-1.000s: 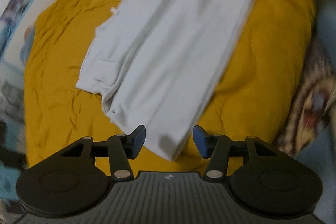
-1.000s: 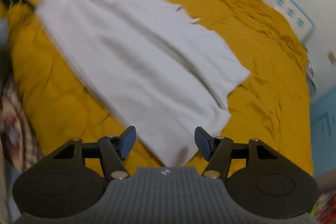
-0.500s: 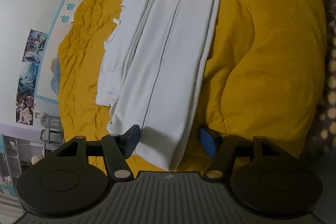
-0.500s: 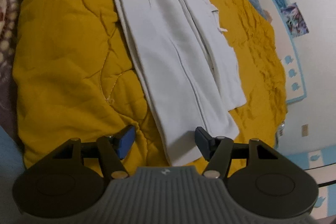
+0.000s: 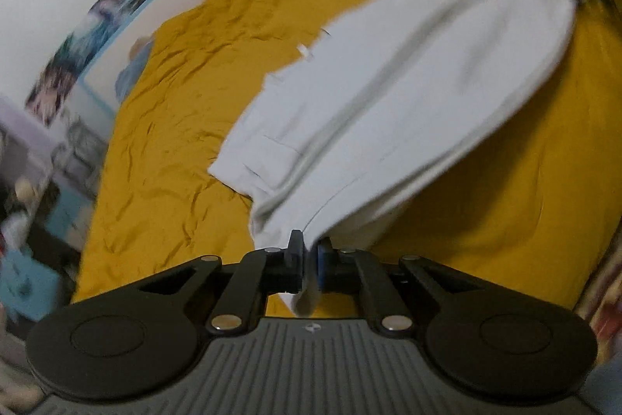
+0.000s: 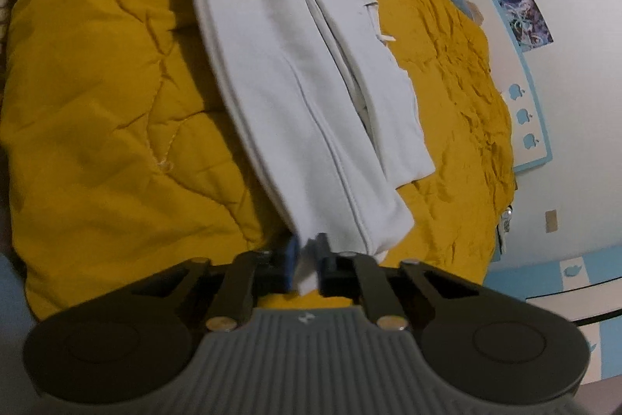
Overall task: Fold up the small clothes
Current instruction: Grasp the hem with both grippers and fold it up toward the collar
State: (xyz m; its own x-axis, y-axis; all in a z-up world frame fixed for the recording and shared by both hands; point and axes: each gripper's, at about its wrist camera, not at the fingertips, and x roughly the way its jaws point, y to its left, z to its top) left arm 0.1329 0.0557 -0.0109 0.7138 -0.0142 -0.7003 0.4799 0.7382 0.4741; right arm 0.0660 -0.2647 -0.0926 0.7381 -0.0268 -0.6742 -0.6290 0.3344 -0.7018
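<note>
1. While its jaws have just been closing, the left gripper point(image 5: 309, 257) now pinches one near corner of the white folded cotton garment point(image 5: 388, 111), with only a thin fold of cloth between the two blue-padded fingers point(image 5: 323, 259).
2. From that pinch, a short tip of the white cloth hangs back toward the gripper's grey ribbed body, and the rest of the garment fans forward and to the right, away from the fingers.
3. Beyond the left fingers the garment looks lifted near the pinch; the view is blurred, so the seam lines and a pocket-like flap to the left are only roughly readable.
4. Just as narrow, the right gripper point(image 6: 307, 259) has also just been closing, and it clamps the other near corner of the same garment point(image 6: 295, 72) between its pads.
5. Ahead of the right fingers the garment runs straight away as a long folded strip, with a second, shorter layer lying to its right.
6. Under and on both sides of each pair of fingers lies the mustard-yellow quilted bedspread point(image 6: 101, 96), which carries the garment.
</note>
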